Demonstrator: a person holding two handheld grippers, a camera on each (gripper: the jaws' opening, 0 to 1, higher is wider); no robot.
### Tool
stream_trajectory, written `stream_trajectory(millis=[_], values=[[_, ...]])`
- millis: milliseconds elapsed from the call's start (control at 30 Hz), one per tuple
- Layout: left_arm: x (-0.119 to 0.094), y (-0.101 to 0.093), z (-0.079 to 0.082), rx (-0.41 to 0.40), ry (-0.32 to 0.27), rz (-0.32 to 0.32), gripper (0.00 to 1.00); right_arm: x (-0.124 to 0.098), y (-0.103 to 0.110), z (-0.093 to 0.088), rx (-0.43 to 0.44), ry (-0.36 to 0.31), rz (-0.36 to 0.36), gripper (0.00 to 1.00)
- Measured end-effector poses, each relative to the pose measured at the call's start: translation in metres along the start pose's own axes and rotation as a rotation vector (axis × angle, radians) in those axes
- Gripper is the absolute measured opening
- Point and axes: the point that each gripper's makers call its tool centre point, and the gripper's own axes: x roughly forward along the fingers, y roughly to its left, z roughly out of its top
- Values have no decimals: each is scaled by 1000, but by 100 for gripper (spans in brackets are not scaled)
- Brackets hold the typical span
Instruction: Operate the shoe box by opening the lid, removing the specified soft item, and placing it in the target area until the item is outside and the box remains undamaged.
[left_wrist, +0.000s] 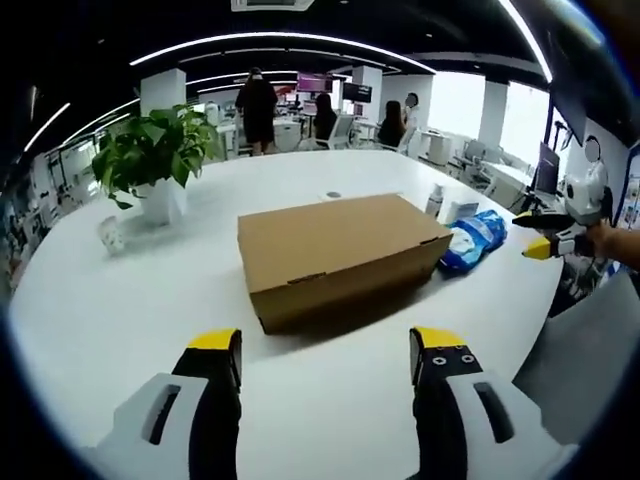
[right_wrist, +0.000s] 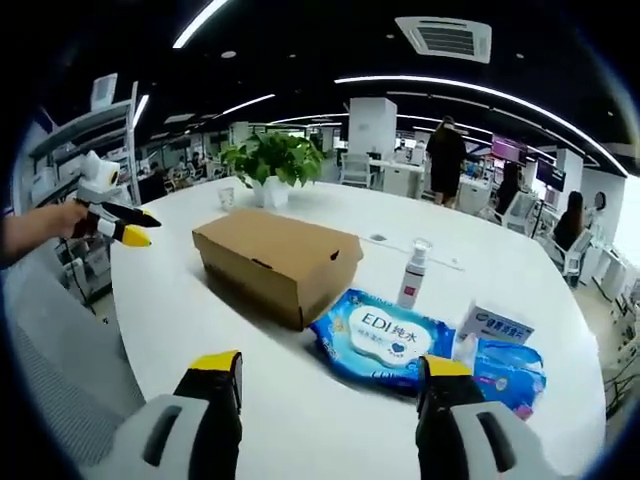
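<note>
A closed brown cardboard shoe box (left_wrist: 335, 255) lies flat near the middle of the round white counter (left_wrist: 120, 320), its lid still down and its front tuck flap seated. The soft item to be removed is presumably inside; nothing of it can be seen. In the left gripper view the left tongs (left_wrist: 325, 365) hang above the counter just short of the box's near long side, jaws spread wide with nothing between them. In the right gripper view the right tongs (right_wrist: 330, 385) are likewise wide open and empty, held off the box's end, with a blue wet-wipe packet labelled EDI (right_wrist: 385, 338), a white pump spray bottle (right_wrist: 412, 275), a small white-and-blue carton (right_wrist: 495, 328) and a crinkled blue plastic pack (right_wrist: 510, 365) lying between them and the far counter edge. A leafy green plant in a white pot (left_wrist: 155, 160) stands beyond the box, well apart from it.

The risks, as I judge them, are about the cardboard. Prying at the lid with one jaw tip could crease or tear the tuck flap; lifting without steadying the base could drag the light box into the wipes and bottle. The right tongs might also snag the wipe packet on approach.
</note>
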Motion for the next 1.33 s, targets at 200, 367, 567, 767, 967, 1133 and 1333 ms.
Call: stream_trajectory(millis=[200,367,567,767,967,1133,1333], values=[[-16,-16,-9,27,-6,1,78,-30,-5,-16,40,3,-38,79],[-26,-30,-14,26,-26,-10,83,-47,-7,-22,18,-6,-63,85],[-39,-44,-15,33,-75,-5,93,-62,-4,-28,16,-22,-73,96],[-52,-52,-20,35,-106,36,100,-73,-2,-32,33,-36,-101,100],[-54,-47,-28,43,-81,69,100,-78,-6,-34,34,-49,-123,100],[-52,-49,-23,49,-102,76,100,-80,-7,-36,35,-46,-128,100],[-53,-49,-22,50,-105,88,100,-82,-7,-38,40,-46,-134,100]])
